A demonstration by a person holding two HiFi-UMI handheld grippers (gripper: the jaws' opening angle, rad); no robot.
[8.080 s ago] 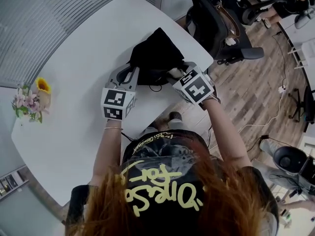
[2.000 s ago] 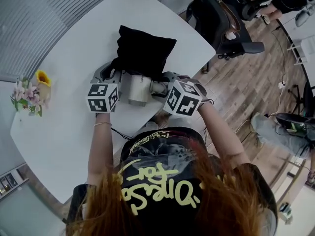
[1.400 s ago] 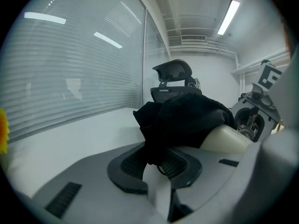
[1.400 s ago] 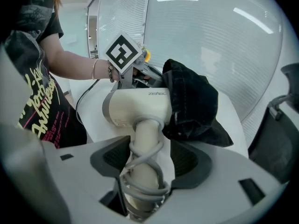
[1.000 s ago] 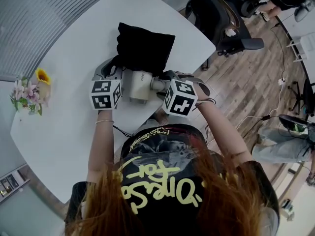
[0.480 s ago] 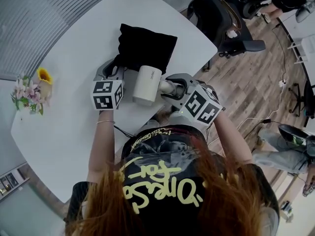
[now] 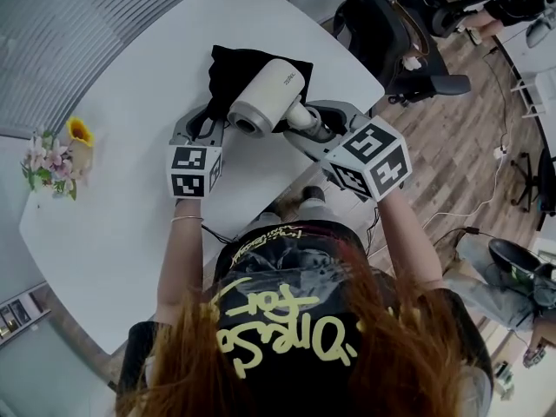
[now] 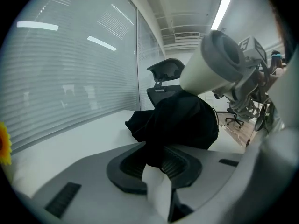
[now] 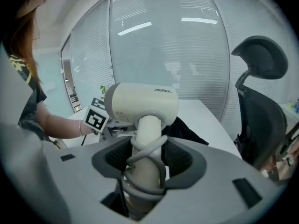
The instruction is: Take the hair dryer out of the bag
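1. The hair dryer (image 7: 265,98) is out of the bag (image 7: 233,66) and is held in the air above it and the white table (image 7: 122,120).
2. It is cream-white, with a short, thick, round barrel. One barrel end has a grey ring around a dark opening, and the side carries small grey lettering.
3. A straight handle of the same colour comes down from the barrel, with a pale grey cord wound around it in loops.
4. The right gripper (image 7: 308,122) has its jaws fairly wide apart and clamped on this cord-wrapped handle (image 9: 145,157), with the barrel above them.
5. The left gripper (image 7: 204,130) is low at the table, its jaws almost together and pinching the near edge of the black cloth bag (image 8: 180,122).
6. The bag lies slumped and crumpled on the table.
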